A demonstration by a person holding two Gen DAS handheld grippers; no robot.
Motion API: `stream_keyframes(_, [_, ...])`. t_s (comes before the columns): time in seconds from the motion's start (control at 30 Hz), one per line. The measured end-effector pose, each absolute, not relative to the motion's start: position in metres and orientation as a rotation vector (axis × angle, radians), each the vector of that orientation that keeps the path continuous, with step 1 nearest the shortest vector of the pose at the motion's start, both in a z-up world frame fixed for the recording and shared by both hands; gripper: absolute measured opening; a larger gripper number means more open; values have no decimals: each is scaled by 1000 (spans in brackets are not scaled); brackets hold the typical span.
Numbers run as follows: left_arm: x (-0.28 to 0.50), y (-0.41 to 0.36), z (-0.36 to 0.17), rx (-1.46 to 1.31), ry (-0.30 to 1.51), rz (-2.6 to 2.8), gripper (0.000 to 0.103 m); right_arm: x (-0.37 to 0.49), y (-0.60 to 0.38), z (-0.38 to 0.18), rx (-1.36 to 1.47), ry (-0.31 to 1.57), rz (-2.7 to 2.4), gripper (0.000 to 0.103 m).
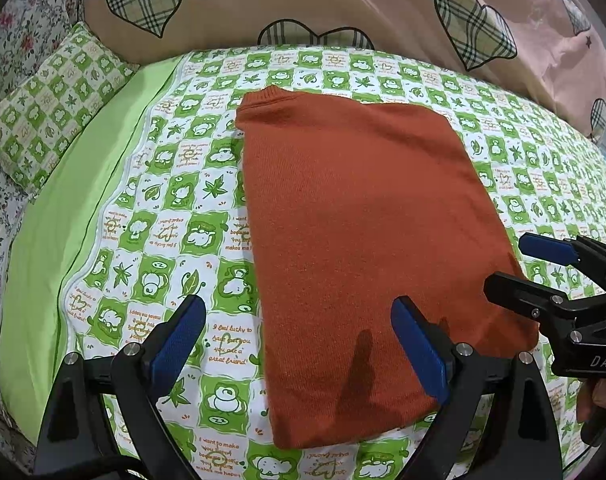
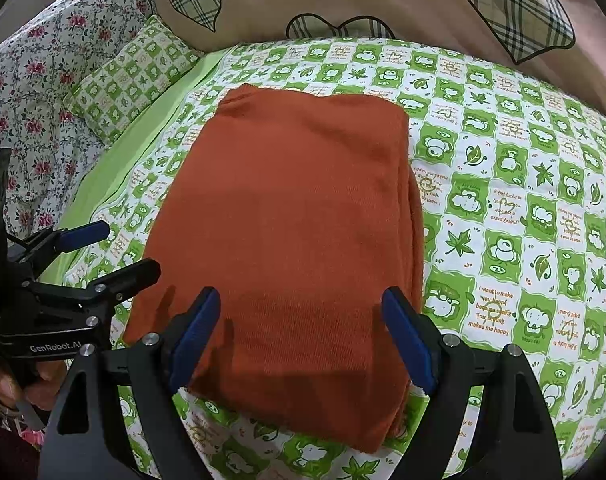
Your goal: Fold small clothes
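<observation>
A rust-orange knitted garment (image 1: 363,240) lies folded into a flat rectangle on the green-and-white checked bedsheet (image 1: 175,200). My left gripper (image 1: 299,344) is open and empty, held above the garment's near left corner. The right gripper (image 1: 515,268) shows at the garment's right edge in the left wrist view. In the right wrist view the same garment (image 2: 287,232) lies straight ahead, its stacked layers showing along the right edge. My right gripper (image 2: 299,340) is open and empty above its near edge. The left gripper (image 2: 107,252) shows at the left, open.
A pink quilt with plaid hearts (image 1: 343,4) is bunched at the far side of the bed. A checked pillow (image 1: 51,108) and a floral cover (image 1: 7,60) lie at the left. A plain green strip (image 1: 63,220) runs along the sheet's left edge.
</observation>
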State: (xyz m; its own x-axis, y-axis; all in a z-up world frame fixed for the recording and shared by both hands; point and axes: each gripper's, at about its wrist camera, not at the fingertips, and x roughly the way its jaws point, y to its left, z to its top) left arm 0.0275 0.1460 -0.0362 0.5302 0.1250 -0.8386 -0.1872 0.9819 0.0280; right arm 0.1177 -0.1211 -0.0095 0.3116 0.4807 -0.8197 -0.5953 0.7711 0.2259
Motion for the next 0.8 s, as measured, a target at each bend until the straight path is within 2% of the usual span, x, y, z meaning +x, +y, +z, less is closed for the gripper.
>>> stream_keyframes(0.8, [29,147,-37,-60,996,179,94,120,-124,-4,-115,1012,700,83])
